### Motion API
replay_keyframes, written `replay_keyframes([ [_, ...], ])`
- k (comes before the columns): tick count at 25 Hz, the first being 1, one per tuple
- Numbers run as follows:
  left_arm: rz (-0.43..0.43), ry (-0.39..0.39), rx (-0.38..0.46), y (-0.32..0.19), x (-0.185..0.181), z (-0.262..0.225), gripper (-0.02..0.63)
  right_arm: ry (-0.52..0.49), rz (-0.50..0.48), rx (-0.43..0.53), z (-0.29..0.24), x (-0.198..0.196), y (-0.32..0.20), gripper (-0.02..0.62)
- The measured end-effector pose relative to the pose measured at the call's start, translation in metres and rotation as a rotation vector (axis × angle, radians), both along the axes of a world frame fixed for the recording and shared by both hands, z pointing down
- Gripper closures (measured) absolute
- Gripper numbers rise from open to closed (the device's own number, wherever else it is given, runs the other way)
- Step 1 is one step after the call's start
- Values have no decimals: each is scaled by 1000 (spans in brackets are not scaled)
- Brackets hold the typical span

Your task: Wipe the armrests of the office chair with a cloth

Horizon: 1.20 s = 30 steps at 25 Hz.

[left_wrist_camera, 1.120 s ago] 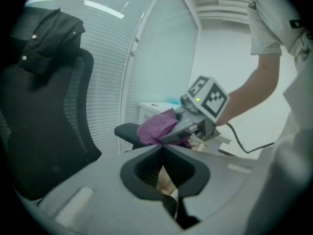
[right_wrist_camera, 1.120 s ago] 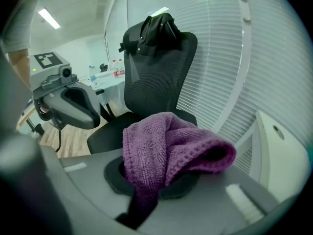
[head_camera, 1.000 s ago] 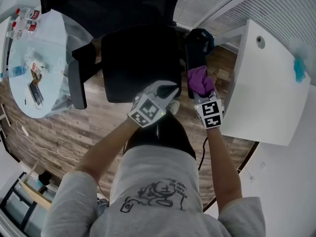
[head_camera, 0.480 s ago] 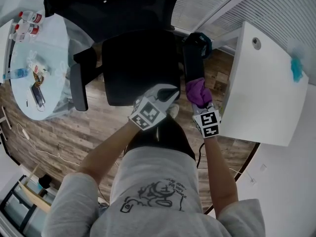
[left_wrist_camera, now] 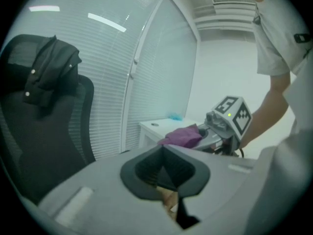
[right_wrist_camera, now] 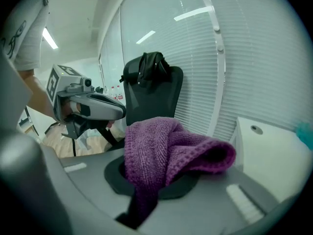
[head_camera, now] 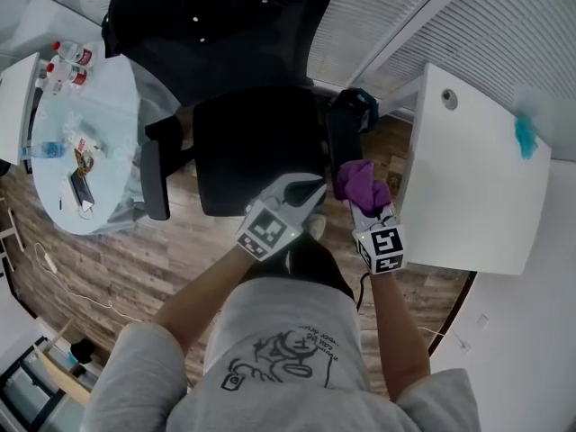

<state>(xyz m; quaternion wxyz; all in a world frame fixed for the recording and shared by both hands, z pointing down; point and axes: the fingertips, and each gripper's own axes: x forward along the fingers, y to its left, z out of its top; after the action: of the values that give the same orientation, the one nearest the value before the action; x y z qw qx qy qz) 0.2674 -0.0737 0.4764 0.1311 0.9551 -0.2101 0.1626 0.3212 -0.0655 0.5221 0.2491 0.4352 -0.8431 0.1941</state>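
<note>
Above wood flooring (head_camera: 135,250), right gripper (head_camera: 362,205) pinches a bunched purple cloth (head_camera: 358,180); left gripper (head_camera: 311,188) sits pressed together.

Bunched purple cloth (head_camera: 362,184) — clamped in the right tool (head_camera: 364,205) — sits at the near end of the right-hand black armrest (head_camera: 342,140).

Cloth (head_camera: 360,184): purple, waffle-knit. Office chair (head_camera: 256,151): black. Worktop (head_camera: 468,187), 3 o'clock: white. Floor (head_camera: 99,259): brown wood-grain.
</note>
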Motion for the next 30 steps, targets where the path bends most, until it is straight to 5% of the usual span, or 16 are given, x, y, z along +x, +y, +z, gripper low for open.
replay_keyframes([
  [10, -122, 147, 77, 0, -10, -129, 604, -80, 44, 187, -144, 4, 3, 555],
  [19, -179, 190, 200, 15, -14, -229, 603, -128, 41, 303, -249, 0, 29, 555],
  [24, -228, 243, 222, 24, -16, -260, 604, -142, 22, 348, -273, 0, 33, 555],
  [30, -298, 205, 239, 32, -31, -260, 604, -173, -40, 329, -274, -10, 36, 555],
])
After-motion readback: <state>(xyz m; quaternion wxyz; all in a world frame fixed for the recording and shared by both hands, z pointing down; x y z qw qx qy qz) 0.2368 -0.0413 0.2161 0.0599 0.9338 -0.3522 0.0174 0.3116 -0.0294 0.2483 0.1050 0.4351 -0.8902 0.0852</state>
